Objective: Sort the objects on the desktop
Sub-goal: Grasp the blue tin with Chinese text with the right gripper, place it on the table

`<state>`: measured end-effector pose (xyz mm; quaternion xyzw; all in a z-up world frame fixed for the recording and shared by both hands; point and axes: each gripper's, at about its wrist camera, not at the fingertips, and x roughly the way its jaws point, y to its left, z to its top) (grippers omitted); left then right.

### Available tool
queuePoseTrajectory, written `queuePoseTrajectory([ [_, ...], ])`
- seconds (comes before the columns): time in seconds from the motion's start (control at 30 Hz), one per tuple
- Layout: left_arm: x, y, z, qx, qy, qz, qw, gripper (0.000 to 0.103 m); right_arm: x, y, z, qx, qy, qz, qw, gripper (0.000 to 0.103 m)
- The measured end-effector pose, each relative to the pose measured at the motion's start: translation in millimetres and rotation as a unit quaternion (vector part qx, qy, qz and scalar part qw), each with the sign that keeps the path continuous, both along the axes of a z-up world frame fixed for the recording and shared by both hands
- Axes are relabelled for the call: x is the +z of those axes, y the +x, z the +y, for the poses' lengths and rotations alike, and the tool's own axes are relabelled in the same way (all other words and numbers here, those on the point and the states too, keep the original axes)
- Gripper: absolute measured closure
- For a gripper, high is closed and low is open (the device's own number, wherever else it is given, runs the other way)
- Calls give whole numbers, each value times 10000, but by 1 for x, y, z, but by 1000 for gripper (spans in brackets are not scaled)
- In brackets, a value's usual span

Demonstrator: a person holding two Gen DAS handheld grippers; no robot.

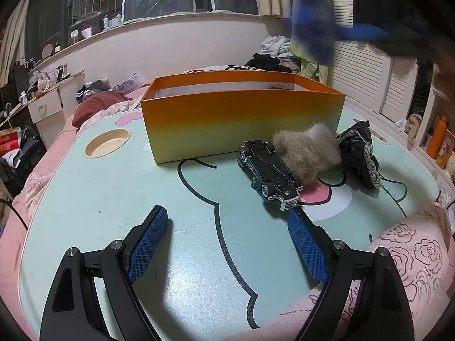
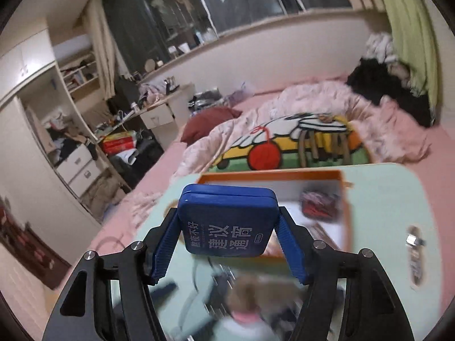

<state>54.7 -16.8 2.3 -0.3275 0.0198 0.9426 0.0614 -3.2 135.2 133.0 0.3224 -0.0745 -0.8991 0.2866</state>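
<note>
My left gripper (image 1: 227,221) is open and empty, low over the mint-green lap table (image 1: 113,199). An upside-down toy car (image 1: 270,173) lies just ahead of its right finger. A tan fur ball (image 1: 304,150) and a black lace-trimmed piece (image 1: 361,153) lie behind the car. An orange box (image 1: 241,119) stands at the table's far side. My right gripper (image 2: 227,221) is shut on a blue tin (image 2: 229,218) with white Chinese lettering, held in the air above the table, near the orange box (image 2: 273,174). The box holds a dark red item (image 2: 321,204). The right gripper shows blurred at top right of the left wrist view (image 1: 315,28).
The table sits on a bed with pink rose bedding (image 1: 412,255). A round cup recess (image 1: 108,142) is at the table's left. A small metal object (image 2: 415,241) lies at the table's right edge. Cluttered desk and shelves stand to the left.
</note>
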Motion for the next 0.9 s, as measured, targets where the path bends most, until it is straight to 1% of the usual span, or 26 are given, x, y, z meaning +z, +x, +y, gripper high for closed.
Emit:
queuePoseTrajectory([
  [0.03,0,0,0,1,-2,1,10000,17,-5,11,15,-102,178,18,9998,37],
  [0.1,0,0,0,-2,3,1,10000,17,-18,20,38,-362,503,-49,9981,37],
  [0.13,0,0,0,-3,4,0,10000,17,-27,20,47,-536,674,-131,9962,37],
  [0.2,0,0,0,1,1,-1,10000,17,-49,16,66,-867,1022,-438,9900,37],
  [0.23,0,0,0,0,-2,-1,10000,17,-63,10,71,-940,1070,-660,9876,37],
  [0.27,0,1,1,3,-7,-1,10000,17,-77,3,75,-924,1013,-915,9863,37],
  [0.37,1,1,2,10,-25,0,10000,17,-96,-9,61,-727,882,-1182,9864,36],
  [0.47,1,2,1,1,-7,0,10000,17,-95,-18,32,-520,692,-1058,9906,36],
  [0.53,2,1,1,7,-2,1,10000,17,-91,-24,19,-397,462,-955,9936,36],
  [0.57,2,1,1,7,-3,1,10000,17,-88,-27,16,-369,306,-817,9955,36],
  [0.63,2,1,1,7,-2,0,10000,17,-82,-24,15,-498,190,-581,9969,36],
  [0.67,2,1,1,6,-2,0,10000,17,-79,-20,17,-551,144,-494,9972,34],
  [0.7,2,1,1,6,-1,1,10000,17,-78,-16,20,-521,67,-431,9977,30],
  [0.73,2,1,1,7,-1,1,10000,17,-76,-8,25,-469,-14,-386,9982,28],
  [0.77,2,1,1,7,-2,0,10000,17,-77,1,32,-433,-34,-356,9984,27],
  [0.9,2,1,1,6,-2,1,10000,17,-87,33,44,-342,327,-273,9985,27],
])
